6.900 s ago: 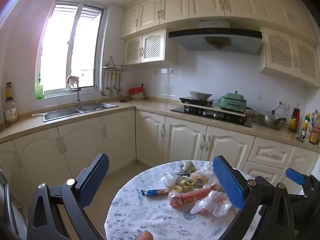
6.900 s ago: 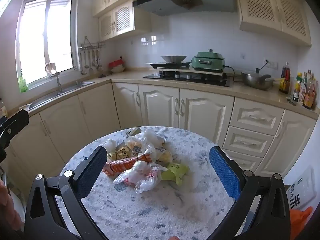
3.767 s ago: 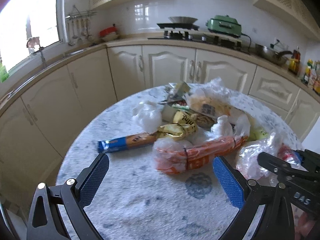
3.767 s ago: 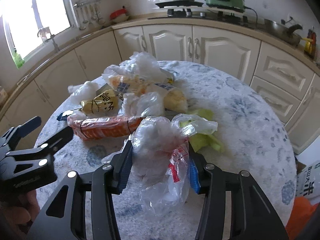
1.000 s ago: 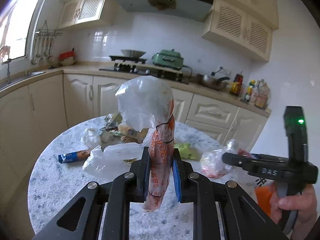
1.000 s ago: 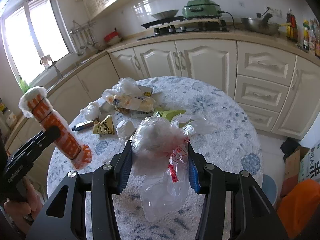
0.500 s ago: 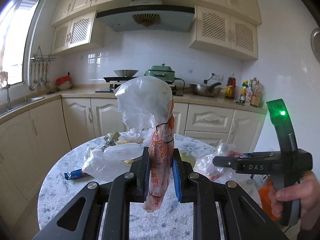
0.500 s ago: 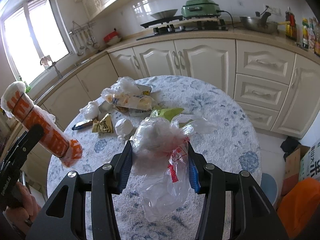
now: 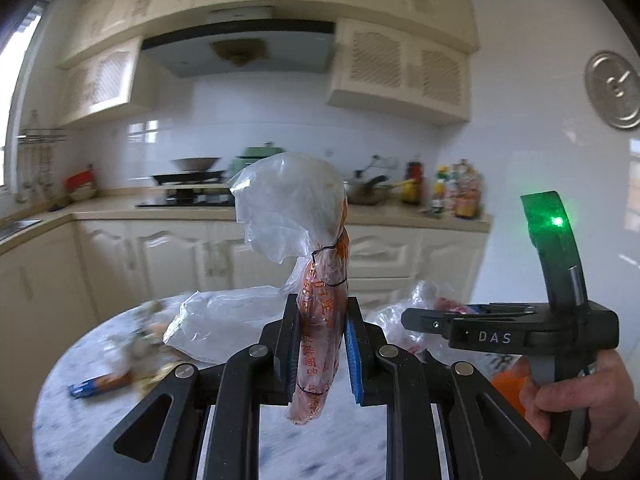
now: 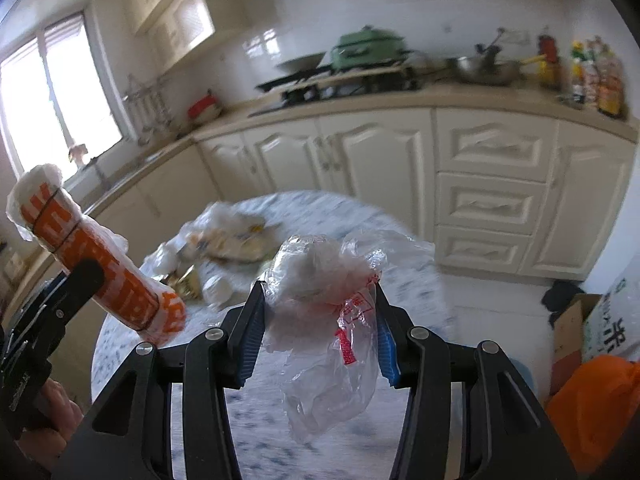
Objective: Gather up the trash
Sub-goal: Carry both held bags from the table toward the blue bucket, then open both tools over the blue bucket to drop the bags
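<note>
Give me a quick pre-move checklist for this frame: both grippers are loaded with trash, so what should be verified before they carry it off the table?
1. Left gripper shut on the orange wrapped roll: ok, pads press both sides.
2. Right gripper shut on the clear plastic bag: ok, though much of the bag hangs loose below.
3. Both loads lifted off the round table: ok.
4. Grippers apart from each other: ok.
5. Trash remaining on the table: not ok, a wrapper pile and a blue packet are left.
6. Drop-off container: cannot tell; only an orange bag shows at the lower right edge.
</note>
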Demonstrator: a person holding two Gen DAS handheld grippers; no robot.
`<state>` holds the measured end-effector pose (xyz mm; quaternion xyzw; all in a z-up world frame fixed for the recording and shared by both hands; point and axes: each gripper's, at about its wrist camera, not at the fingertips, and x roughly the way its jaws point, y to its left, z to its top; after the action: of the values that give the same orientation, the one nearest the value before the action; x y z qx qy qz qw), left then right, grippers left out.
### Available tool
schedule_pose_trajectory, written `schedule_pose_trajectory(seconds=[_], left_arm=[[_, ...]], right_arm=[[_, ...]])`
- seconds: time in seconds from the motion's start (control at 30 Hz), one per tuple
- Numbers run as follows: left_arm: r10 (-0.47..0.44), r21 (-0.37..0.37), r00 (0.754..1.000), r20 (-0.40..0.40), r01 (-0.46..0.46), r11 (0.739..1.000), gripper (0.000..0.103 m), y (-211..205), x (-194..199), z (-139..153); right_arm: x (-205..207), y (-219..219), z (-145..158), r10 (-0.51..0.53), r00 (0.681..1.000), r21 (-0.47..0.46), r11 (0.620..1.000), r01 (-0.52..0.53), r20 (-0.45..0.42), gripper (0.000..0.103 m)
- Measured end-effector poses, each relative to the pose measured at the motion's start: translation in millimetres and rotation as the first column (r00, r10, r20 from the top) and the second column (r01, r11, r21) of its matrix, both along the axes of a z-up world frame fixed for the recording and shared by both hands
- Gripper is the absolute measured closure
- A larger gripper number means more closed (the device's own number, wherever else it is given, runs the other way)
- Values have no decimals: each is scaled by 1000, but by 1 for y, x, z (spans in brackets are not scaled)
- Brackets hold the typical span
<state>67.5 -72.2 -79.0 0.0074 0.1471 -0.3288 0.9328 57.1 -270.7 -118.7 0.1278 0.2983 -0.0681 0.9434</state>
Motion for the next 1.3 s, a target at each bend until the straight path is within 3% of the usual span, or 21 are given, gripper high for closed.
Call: schedule_pose_trajectory(seconds=[0.23, 0.47, 0.63, 0.8, 1.03, 1.07, 1.1, 1.13, 1.2, 1.3], left_arm=[[-213, -20, 974, -71, 212, 977, 87, -84, 32, 9], [-388, 22, 896, -218, 402, 916, 87, -193, 71, -6], [-386, 107, 856, -343, 444, 890, 87, -267, 107, -38], [-351, 184, 791, -500, 494, 850, 86, -345, 144, -79], [-260, 286, 730, -632, 532, 797, 82, -443, 198, -130], [-250, 301, 727, -639, 535, 789, 74, -452, 205, -135], [-241, 310, 722, -649, 540, 782, 57, -465, 208, -136], [-237, 314, 718, -655, 543, 779, 48, -469, 196, -138], [-212, 340, 746, -632, 513, 788, 20, -478, 196, -137], [-205, 360, 777, -595, 485, 797, 7, -482, 196, -130]], right_arm=[[-56, -83, 24, -187, 982, -34, 982, 188, 29, 54], [-106, -168, 7, -372, 928, -26, 928, 371, -24, 54], [-115, -218, -35, -453, 884, -2, 890, 456, -118, 54], [-106, -254, -86, -461, 861, 50, 875, 481, -214, 54], [-93, -299, -165, -456, 818, 133, 840, 526, -350, 51], [-94, -304, -173, -455, 812, 137, 837, 531, -365, 51], [-94, -311, -185, -453, 801, 142, 831, 538, -391, 48], [-95, -315, -192, -454, 794, 149, 824, 547, -404, 40], [-102, -322, -205, -460, 777, 169, 804, 570, -429, 29], [-114, -324, -208, -475, 771, 198, 782, 591, -424, 5]])
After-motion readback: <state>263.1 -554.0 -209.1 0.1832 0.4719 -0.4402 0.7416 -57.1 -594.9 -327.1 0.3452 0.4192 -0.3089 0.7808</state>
